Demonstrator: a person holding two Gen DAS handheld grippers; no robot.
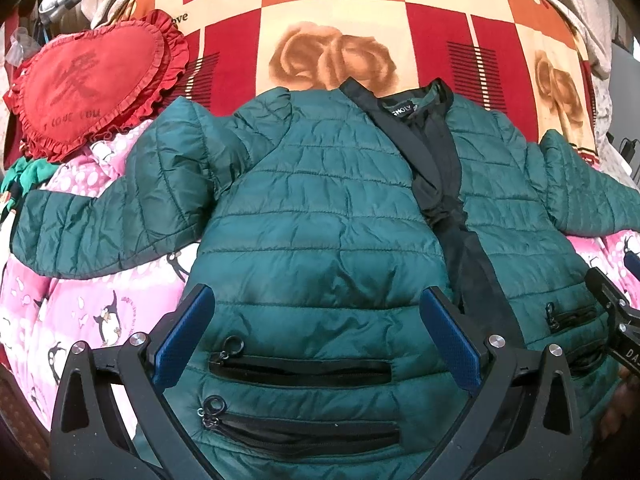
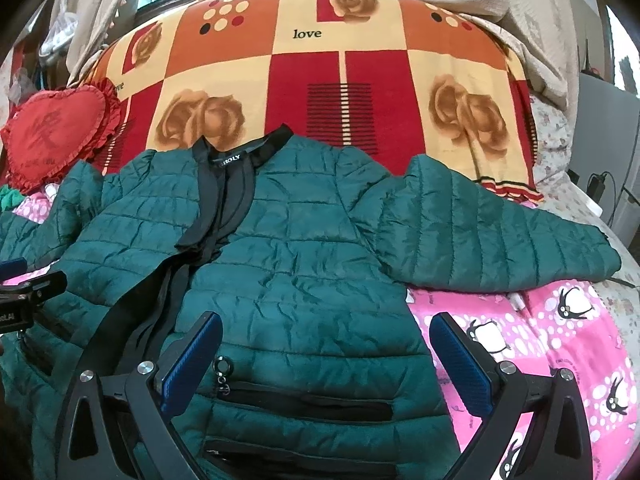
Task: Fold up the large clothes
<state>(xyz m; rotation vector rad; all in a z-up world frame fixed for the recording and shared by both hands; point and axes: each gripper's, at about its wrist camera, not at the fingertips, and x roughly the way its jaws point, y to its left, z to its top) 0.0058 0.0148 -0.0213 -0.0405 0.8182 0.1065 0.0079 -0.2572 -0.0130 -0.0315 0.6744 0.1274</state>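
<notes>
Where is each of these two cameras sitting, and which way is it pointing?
Left wrist: rides the left tool, facing the jacket's left front; the right tool peeks in.
Right wrist: rides the right tool, facing the right front and sleeve.
Both show the jacket, heart pillow and rose blanket.

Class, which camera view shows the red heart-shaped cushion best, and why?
The left wrist view. There the red heart-shaped cushion looks large, with its frilled edge and stitched lettering visible. In the right wrist view the same cushion sits small at the left edge, its lettering too faint to read.
</notes>
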